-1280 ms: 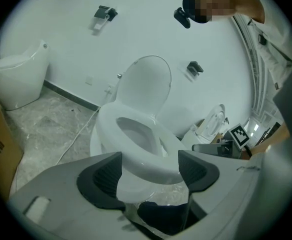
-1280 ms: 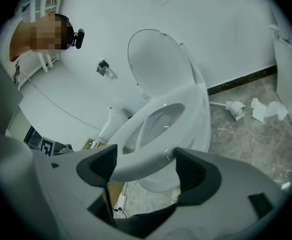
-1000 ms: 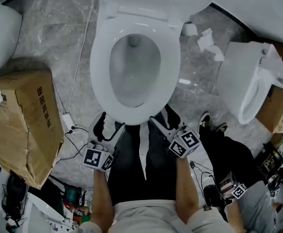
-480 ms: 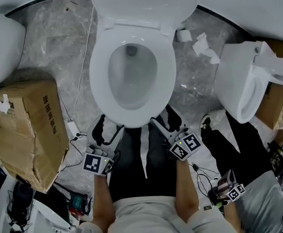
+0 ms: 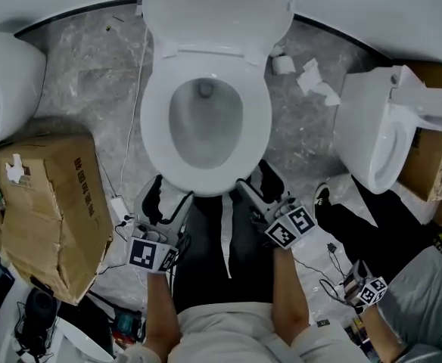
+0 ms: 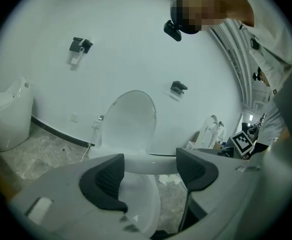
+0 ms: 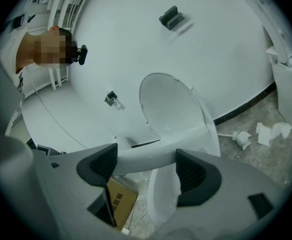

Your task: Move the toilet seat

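Observation:
A white toilet stands in the middle of the head view, its seat ring (image 5: 149, 127) lying flat on the bowl and its lid (image 5: 217, 10) raised against the wall. My left gripper (image 5: 165, 197) is open at the front left of the rim. My right gripper (image 5: 256, 189) is open at the front right. In the left gripper view the seat's front edge (image 6: 148, 161) runs across the gap between the left gripper's (image 6: 148, 173) dark pads, with the lid (image 6: 131, 119) upright behind. The right gripper (image 7: 146, 170) frames the seat edge (image 7: 141, 156) the same way. Contact cannot be told.
A torn cardboard box (image 5: 51, 203) sits at the left, with cables (image 5: 121, 203) beside it. Another toilet (image 5: 372, 131) stands at the right and a third (image 5: 9, 82) at the far left. Paper scraps (image 5: 312, 78) lie on the floor. Another person's marker cube (image 5: 365, 290) is at the lower right.
The head view has shifted, so more of the raised lid shows and the toilet sits lower in frame. Both grippers stay at the seat's front edge, still open.

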